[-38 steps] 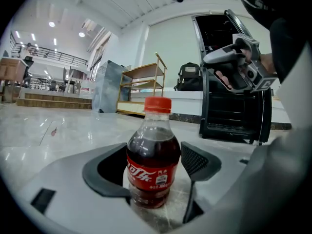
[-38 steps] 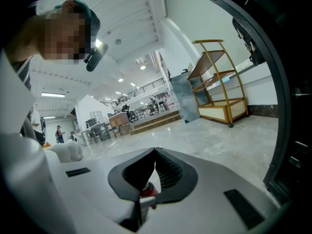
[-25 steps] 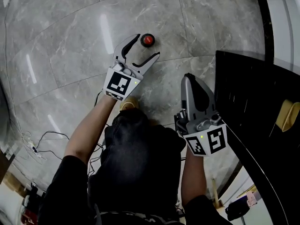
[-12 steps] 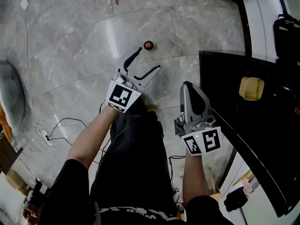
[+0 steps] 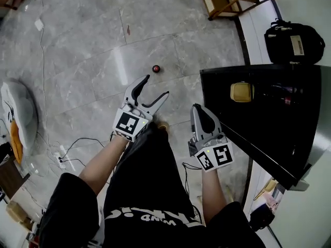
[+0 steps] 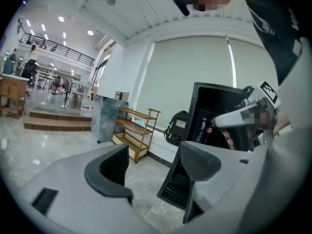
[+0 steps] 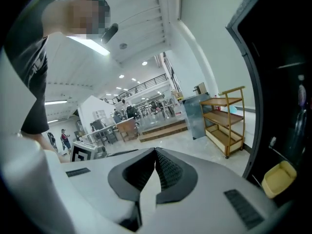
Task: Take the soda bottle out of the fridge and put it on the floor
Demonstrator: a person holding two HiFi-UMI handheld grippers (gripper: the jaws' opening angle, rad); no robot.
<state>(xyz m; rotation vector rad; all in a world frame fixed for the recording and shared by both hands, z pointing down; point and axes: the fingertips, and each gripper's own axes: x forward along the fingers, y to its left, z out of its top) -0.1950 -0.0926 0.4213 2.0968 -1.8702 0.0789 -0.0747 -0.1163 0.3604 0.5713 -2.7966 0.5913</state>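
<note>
So the soda bottle (image 5: pixel 156 68) is standing on the floor (image 5: pixel 83 45), long axis straight up, red cap facing the ceiling. It's a little ahead of the left gripper (image 5: pixel 156 86), which is spread wide with nothing in it. The right gripper (image 5: pixel 196 108) is closed up and empty, right beside the black fridge (image 5: pixel 258 118).
</note>
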